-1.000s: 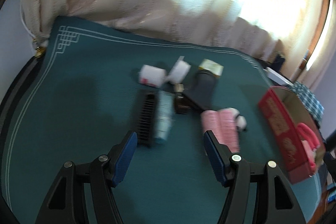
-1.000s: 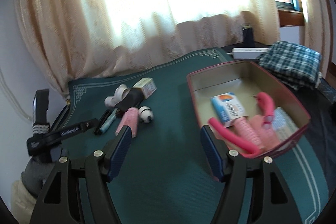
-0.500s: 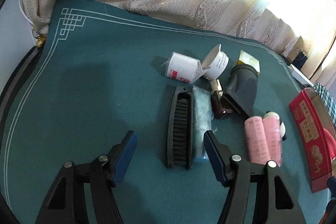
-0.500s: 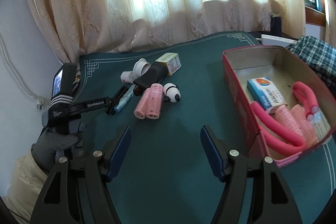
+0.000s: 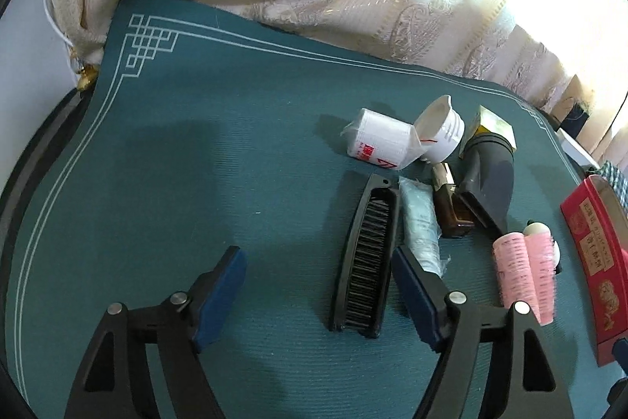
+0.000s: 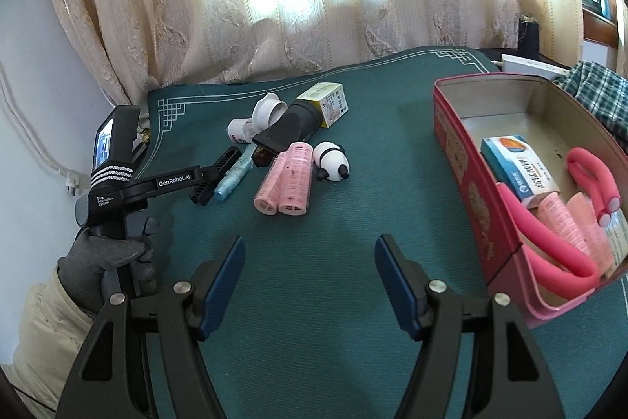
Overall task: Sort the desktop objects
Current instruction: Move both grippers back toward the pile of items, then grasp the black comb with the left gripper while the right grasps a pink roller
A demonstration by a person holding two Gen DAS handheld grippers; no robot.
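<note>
While its jaws are opening wide with nothing pressed between them, the left gripper [image 5: 318,264] points down at a dark green desk mat [image 5: 196,163]. A black folding comb [image 5: 367,258] lies partly between its blue pads, closer to the right one. Just beside the comb lies a pale blue wrapped tube [image 5: 420,222], then a small brown bottle [image 5: 447,203] and a black hair-dryer nozzle [image 5: 488,175]. Beyond them sit a white packet [image 5: 378,143], a white cap [image 5: 439,130] and a yellow-green carton [image 5: 495,122]. Two pink hair rollers [image 6: 285,177] touch a panda figurine [image 6: 333,160]. The right gripper [image 6: 310,268] hovers wide and empty over bare mat. To its right, a red tin box [image 6: 463,160] holds a blue carton [image 6: 520,169], pink rollers and pink curved tools.
</note>
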